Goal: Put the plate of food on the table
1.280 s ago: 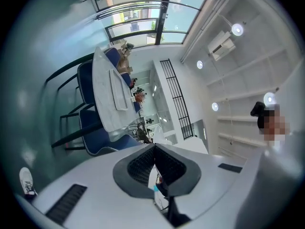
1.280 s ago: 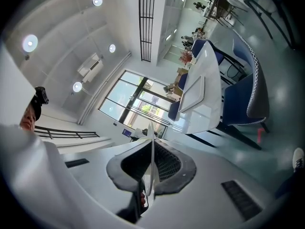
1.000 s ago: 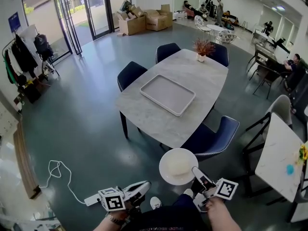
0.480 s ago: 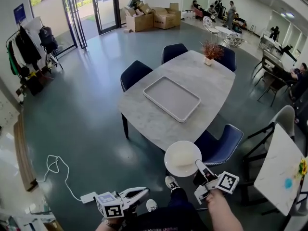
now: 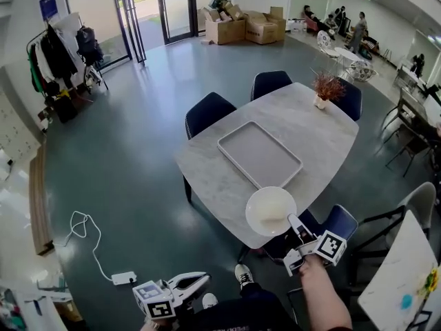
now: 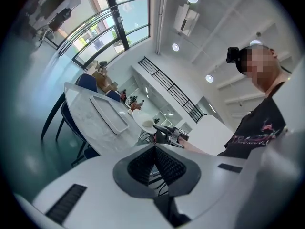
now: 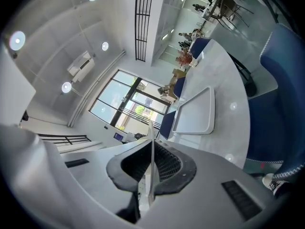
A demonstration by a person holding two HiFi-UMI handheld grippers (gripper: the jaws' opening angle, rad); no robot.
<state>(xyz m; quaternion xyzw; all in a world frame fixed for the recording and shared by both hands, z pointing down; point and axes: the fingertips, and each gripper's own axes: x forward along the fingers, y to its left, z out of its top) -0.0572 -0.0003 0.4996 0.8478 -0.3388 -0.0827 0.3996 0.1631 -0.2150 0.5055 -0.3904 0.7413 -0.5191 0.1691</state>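
Firmly shut on the rim of the plate (image 5: 271, 211), the right gripper (image 5: 293, 221) is held at the near edge of the table (image 5: 207, 171). The rim is seen edge-on between its jaws in the right gripper view. Pale food is carried on the plate, which overlaps the table's near edge; contact with the top cannot be told. The left gripper (image 5: 200, 279) is held low, well off the table's near side, jaws pressed together on nothing. A grey tray (image 5: 260, 154) is noted mid-table, a potted plant (image 5: 327, 88) at the table's far end.
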